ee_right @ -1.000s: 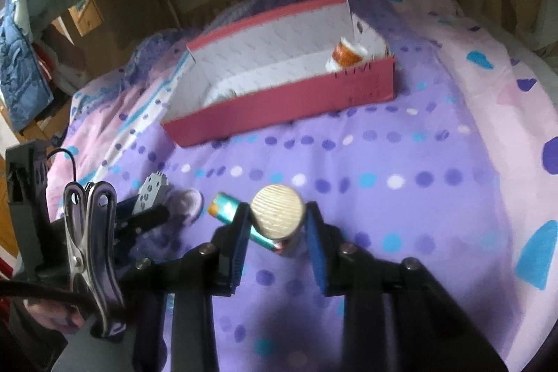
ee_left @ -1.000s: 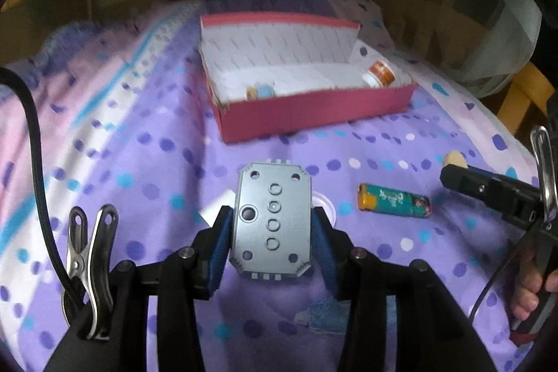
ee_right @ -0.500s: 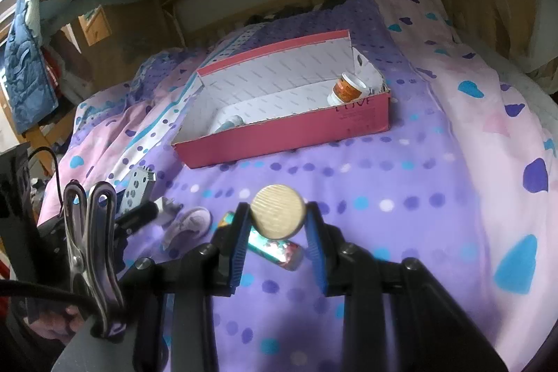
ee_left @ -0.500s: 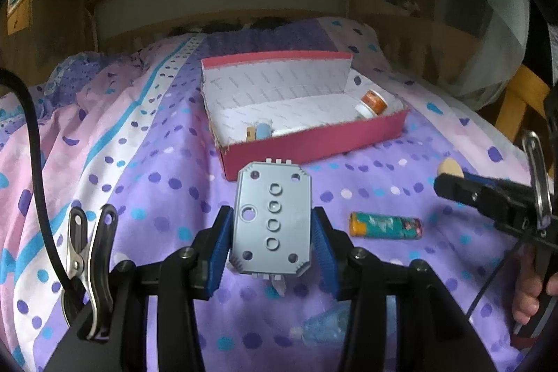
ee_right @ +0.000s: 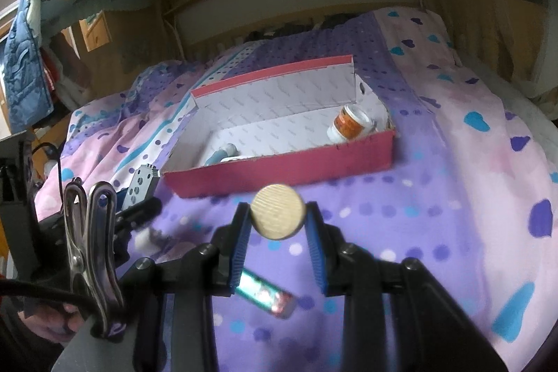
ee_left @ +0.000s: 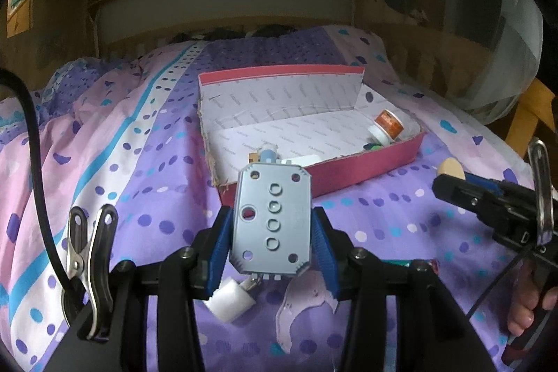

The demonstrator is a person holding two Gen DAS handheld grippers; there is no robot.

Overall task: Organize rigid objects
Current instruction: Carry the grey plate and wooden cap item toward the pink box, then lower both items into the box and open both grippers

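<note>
Where bedspread (ee_left: 146, 162) spreads, red box (ee_left: 348, 162) rests

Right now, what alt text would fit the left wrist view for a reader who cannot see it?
The left tongs grip a grey plastic plate with round holes above a purple dotted bedspread. Beyond it lies an open red cardboard box holding an orange-labelled jar. The right tongs, holding a tan disc, enter from the right.
</note>
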